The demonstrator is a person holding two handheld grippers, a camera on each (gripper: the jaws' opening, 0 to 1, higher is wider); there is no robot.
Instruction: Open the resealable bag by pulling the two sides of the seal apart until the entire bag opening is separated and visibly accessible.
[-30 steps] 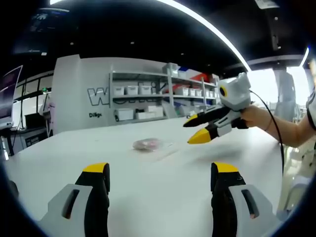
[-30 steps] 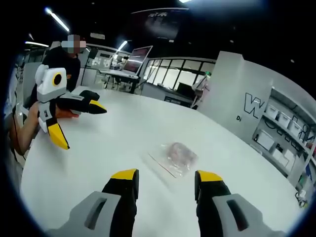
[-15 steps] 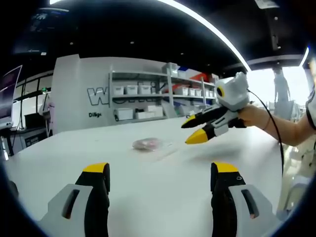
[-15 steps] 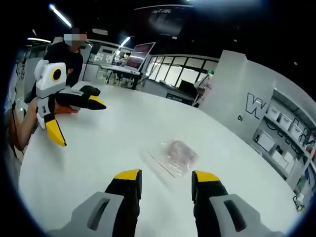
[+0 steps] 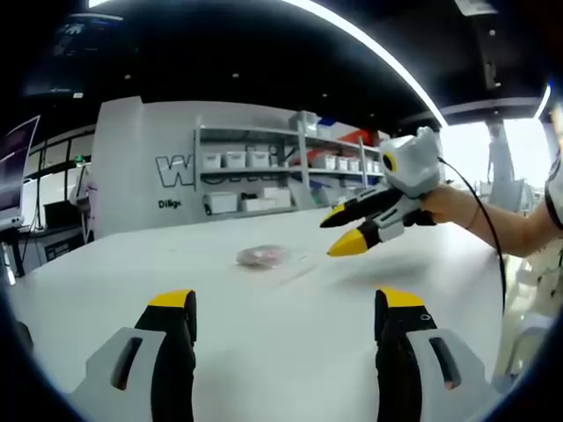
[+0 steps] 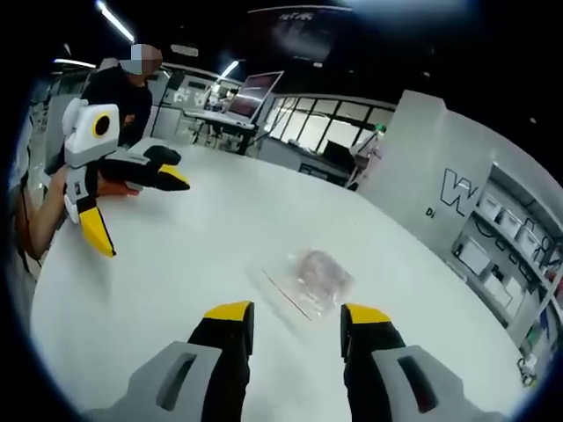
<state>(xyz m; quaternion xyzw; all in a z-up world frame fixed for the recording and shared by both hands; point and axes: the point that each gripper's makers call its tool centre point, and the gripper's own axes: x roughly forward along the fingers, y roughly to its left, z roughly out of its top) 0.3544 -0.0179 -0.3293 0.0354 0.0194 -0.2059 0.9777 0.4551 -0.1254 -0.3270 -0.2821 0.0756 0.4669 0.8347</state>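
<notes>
Right gripper (image 6: 286, 318): jaws spread, nothing btwn them, hanging just short of the resealable bag (image 6: 310, 277), lined up w/ its seal edge, prob. so it can take one side. Left gripper (image 5: 286, 308): spread too, empty, well back from bag. Bag lies flat, sealed, mid white table (image 6: 193, 229).

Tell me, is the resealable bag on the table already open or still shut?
Cannot tell. The bag lies flat on the white table, untouched; its seal is too small to read.
</notes>
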